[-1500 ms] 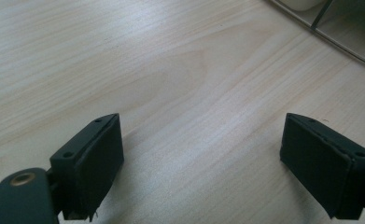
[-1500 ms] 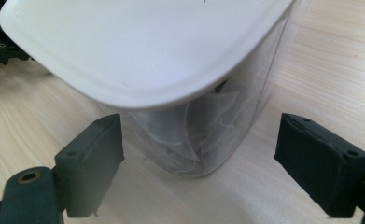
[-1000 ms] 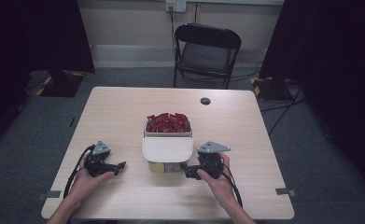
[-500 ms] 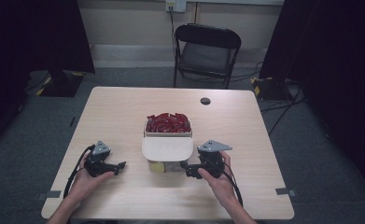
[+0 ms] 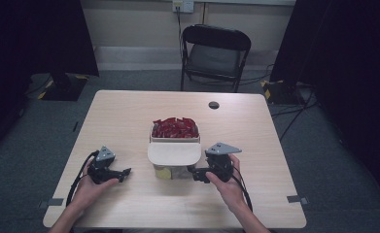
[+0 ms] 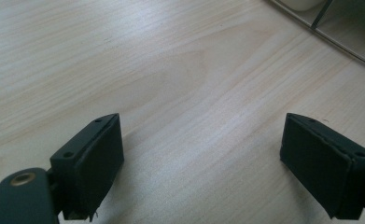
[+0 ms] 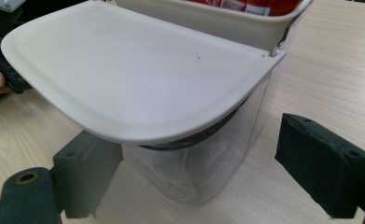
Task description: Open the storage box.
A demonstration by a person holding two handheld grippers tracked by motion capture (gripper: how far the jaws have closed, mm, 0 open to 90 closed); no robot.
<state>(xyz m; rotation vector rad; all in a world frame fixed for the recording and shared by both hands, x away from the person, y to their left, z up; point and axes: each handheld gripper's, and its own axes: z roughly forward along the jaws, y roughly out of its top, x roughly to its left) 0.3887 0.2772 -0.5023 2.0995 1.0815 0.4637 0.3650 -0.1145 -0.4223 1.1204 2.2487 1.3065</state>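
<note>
bare table (image 5: 129,121) all round; white lid (image 5: 174,153) overhangs the clear container (image 7: 194,163) between the right jaws

No text, label, brand, number or sign could be read anywhere. The red packets (image 5: 174,127) in the bin at the middle of the table carried white print, too blurred and cropped to make out.

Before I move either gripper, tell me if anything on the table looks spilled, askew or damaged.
Nothing stands out. The white tray sits level on the clear container, the red packets stay inside their bin, and the table shows no spill. The right gripper stands open around the container.
</note>
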